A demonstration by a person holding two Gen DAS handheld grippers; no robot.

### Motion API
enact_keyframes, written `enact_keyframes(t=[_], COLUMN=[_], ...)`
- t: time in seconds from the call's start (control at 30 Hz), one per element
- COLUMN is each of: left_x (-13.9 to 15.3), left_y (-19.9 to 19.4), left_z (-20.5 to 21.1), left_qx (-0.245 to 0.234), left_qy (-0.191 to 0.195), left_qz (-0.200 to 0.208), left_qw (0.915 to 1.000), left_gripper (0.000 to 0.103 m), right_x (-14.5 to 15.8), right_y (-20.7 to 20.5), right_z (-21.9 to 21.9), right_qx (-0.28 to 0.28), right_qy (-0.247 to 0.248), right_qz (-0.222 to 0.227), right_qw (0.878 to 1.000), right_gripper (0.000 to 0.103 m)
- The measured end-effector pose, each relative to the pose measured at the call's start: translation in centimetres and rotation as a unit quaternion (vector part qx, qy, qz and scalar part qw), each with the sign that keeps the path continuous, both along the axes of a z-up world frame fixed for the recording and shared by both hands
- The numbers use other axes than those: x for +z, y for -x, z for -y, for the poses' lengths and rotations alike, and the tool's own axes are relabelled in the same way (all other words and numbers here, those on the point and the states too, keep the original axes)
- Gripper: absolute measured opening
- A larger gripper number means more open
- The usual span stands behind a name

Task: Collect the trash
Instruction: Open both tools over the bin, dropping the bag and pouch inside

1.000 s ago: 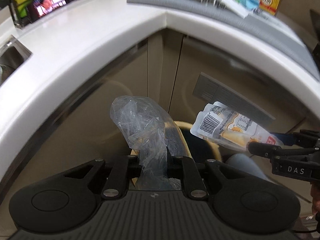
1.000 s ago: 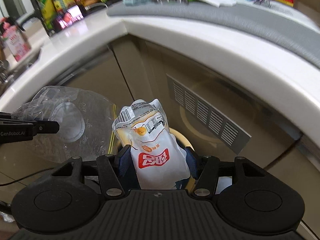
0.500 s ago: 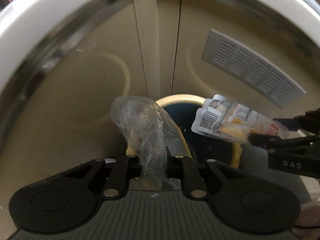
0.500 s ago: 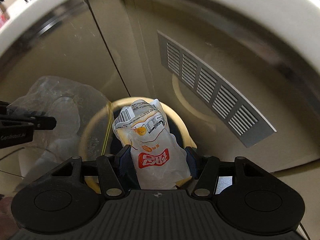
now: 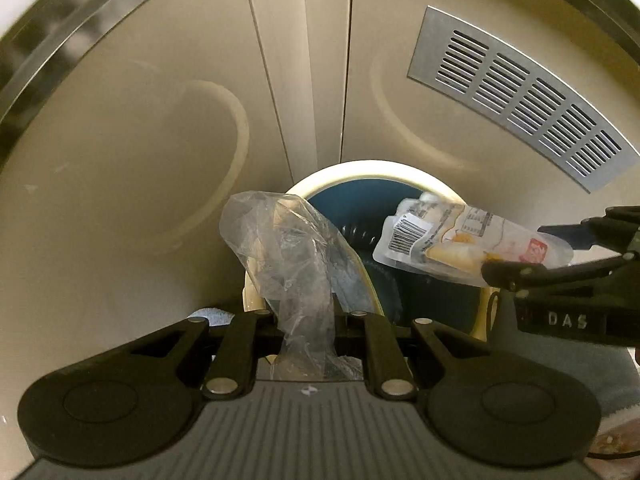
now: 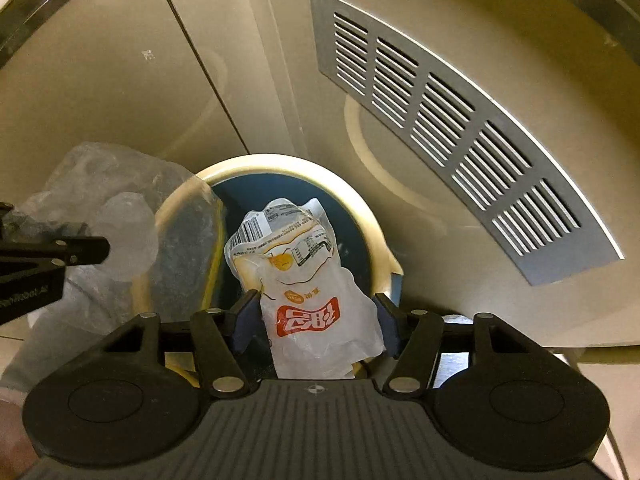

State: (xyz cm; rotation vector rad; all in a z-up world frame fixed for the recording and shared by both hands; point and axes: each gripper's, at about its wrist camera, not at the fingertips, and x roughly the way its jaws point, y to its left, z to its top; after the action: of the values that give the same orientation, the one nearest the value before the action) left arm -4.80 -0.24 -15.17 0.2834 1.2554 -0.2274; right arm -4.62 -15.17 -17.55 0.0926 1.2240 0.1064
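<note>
My left gripper (image 5: 306, 316) is shut on a crumpled clear plastic bag (image 5: 288, 248) and holds it over the left rim of a round cream trash bin (image 5: 360, 170) with a dark blue liner. My right gripper (image 6: 310, 312) is shut on a white snack wrapper (image 6: 296, 264) with a red label and a barcode, held over the bin's opening (image 6: 352, 216). The wrapper (image 5: 460, 240) and the right gripper (image 5: 560, 256) show at the right of the left wrist view. The bag (image 6: 104, 216) and the left gripper (image 6: 76, 248) show at the left of the right wrist view.
Beige cabinet doors (image 5: 160, 120) stand right behind the bin, with a metal vent grille (image 5: 520, 96) at the upper right. The white counter edge (image 5: 24, 4) overhangs at the top. A grey floor mat (image 5: 600, 376) lies at the lower right.
Both grippers have moved down from counter height to just above the bin, each still holding its piece of trash. The counter top and its items have left the view.
</note>
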Motion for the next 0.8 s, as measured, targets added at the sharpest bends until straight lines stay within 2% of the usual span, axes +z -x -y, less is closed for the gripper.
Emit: enact_keyframes(t=[0.07, 0.13, 0.2, 0.43, 0.53, 0.67, 0.8], left_x=[0.4, 0.9, 1.8, 5.4, 7.2, 9.7, 11.4], left_y=[0.3, 0.6, 1.2, 3.9, 5.6, 7.8, 9.6], left_z=[0.0, -0.2, -0.3, -0.4, -0.8, -1.5, -2.9], left_qx=[-0.003, 0.001, 0.006, 0.011, 0.026, 0.040, 0.048], left_qy=[0.001, 0.001, 0.006, 0.001, 0.002, 0.004, 0.015], left_qz=[0.002, 0.008, 0.021, 0.043, 0.064, 0.096, 0.125], left_qw=[1.0000, 1.0000, 0.9998, 0.9990, 0.9976, 0.9946, 0.9909], left_gripper=[0.041, 0.086, 0.101, 0.103, 0.103, 0.103, 0.103], right_x=[0.3, 0.8, 1.6, 5.8, 8.4, 11.3, 12.9], right_y=[0.0, 0.2, 0.6, 4.0, 6.4, 9.8, 12.3], right_z=[0.3, 0.6, 0.9, 1.3, 0.6, -0.3, -0.7], right_qx=[-0.009, -0.015, -0.020, -0.028, -0.015, 0.004, 0.018], right_qy=[-0.010, -0.020, -0.022, -0.033, -0.035, -0.013, 0.003], right_qz=[0.006, 0.011, 0.021, 0.049, 0.084, 0.143, 0.184], right_qw=[1.000, 1.000, 0.999, 0.998, 0.996, 0.990, 0.983], right_gripper=[0.068, 0.079, 0.079, 0.080, 0.082, 0.085, 0.086])
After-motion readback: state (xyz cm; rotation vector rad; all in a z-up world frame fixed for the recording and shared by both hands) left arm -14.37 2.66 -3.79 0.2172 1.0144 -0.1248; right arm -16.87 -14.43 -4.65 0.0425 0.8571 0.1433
